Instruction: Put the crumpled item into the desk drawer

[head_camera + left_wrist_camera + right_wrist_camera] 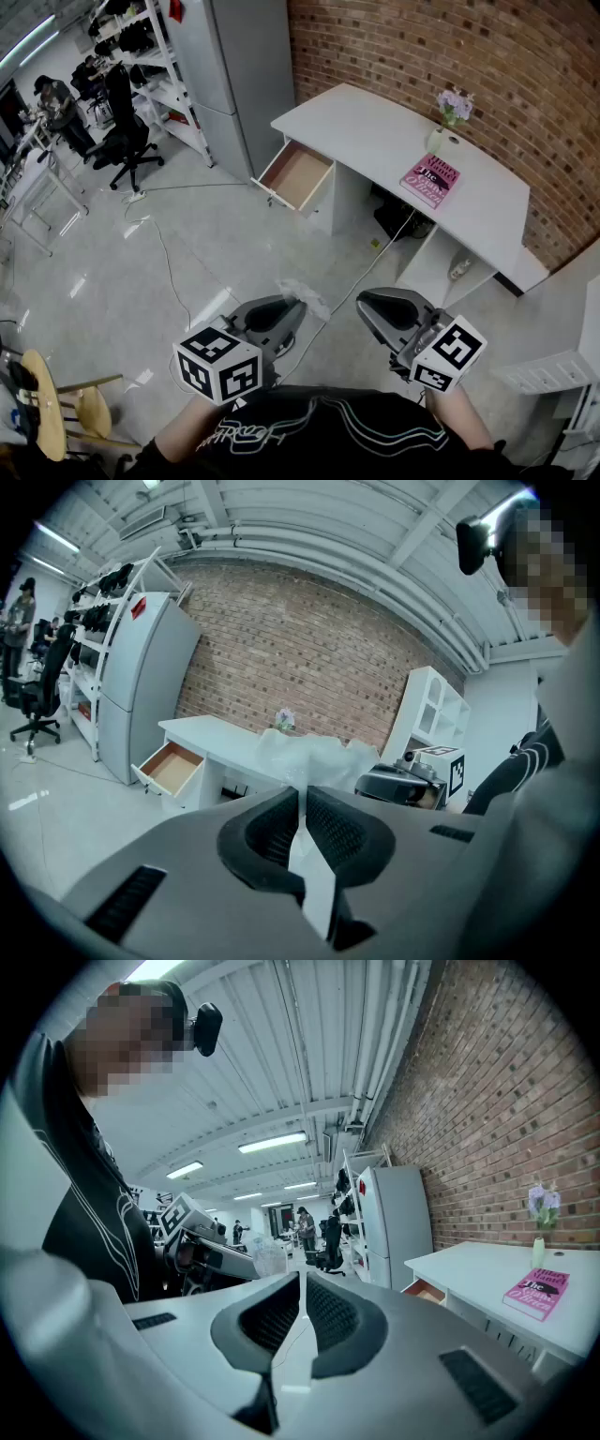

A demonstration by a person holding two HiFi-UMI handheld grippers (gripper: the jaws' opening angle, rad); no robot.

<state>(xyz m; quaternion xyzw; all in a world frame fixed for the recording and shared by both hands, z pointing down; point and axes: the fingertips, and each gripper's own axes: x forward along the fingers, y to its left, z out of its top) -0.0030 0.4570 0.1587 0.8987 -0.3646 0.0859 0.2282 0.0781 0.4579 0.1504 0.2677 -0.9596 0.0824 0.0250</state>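
No legible text found. Pink book (430, 180) on desk (375, 131), well ahead-right of right gripper (375, 307): white cover print, too small to read. Pale lettering on dark top (221, 433), just behind left gripper (286, 314): illegible. Marker cubes, left (218, 366) and right (448, 352): b/w square patterns only, no chars.

Bright, even light (fisheye-warped edges)
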